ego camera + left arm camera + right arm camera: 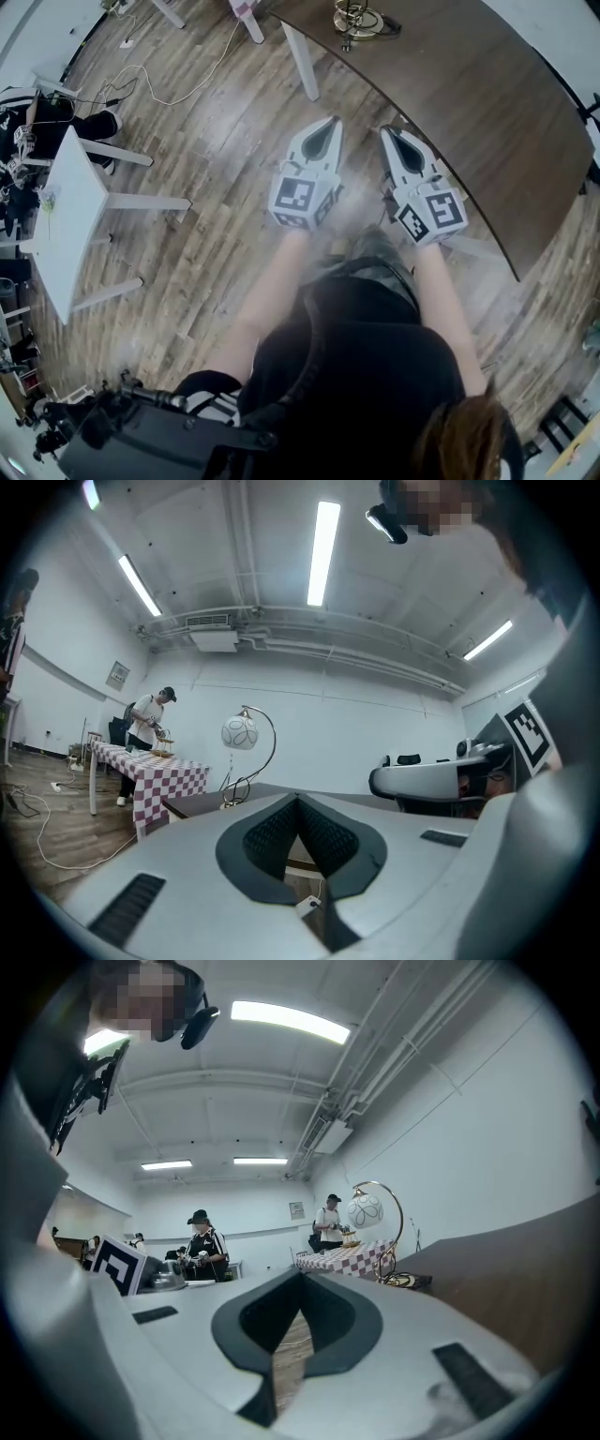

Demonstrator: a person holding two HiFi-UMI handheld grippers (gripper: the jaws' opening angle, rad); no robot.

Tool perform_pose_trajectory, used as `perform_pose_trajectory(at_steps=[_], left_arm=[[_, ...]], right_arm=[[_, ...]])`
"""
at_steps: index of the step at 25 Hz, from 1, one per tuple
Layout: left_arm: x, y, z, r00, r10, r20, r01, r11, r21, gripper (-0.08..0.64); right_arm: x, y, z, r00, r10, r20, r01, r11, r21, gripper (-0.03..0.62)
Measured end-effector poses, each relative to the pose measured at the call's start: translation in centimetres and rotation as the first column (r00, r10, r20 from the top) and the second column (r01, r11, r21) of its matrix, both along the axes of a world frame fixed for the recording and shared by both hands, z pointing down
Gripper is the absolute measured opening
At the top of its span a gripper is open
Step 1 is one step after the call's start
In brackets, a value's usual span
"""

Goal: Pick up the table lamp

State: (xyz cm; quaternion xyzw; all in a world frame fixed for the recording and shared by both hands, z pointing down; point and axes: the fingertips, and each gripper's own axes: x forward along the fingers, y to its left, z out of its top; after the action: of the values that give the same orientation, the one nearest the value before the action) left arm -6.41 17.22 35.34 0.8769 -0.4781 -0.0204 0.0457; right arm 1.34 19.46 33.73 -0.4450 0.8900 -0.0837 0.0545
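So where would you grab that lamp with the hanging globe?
Likely the thin gold stem, on its upright stretch, coming in level from its outer side, opposite the white globe. The stem looks slim enough to pinch, while the globe dangles from the arch and is round and smooth.

Gilt metal table lamp, matt wooden table

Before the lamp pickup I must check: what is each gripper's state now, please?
Left gripper: closed, holding nothing.
Right gripper: closed, holding nothing.
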Motion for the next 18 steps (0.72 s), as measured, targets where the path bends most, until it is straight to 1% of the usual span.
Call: perform_pose_trajectory(at_steps=[5, 11, 18], left_arm=[[0.6, -1.1, -0.3, 1.000, 0.011, 0.002, -0.011, 1.000, 0.008, 0.000], [1.0, -3.5, 0.0, 1.000, 0.006, 0.002, -0.006, 1.000, 0.008, 0.000], [2.0, -8.1, -0.3, 1.000, 0.002, 0.004, -0.003, 1.000, 0.007, 0.000]], right_arm=[[0.3, -1.2, -0.1, 1.000, 0.004, 0.000, -0.004, 1.000, 0.000, 0.003], [0.1, -3.4, -0.6, 0.999, -0.035, 0.020, 0.034, 0.999, 0.028, 0.003], [0.9, -8.1, -0.8, 0.999, -0.040, 0.030, 0.039, 0.999, 0.023, 0.003]])
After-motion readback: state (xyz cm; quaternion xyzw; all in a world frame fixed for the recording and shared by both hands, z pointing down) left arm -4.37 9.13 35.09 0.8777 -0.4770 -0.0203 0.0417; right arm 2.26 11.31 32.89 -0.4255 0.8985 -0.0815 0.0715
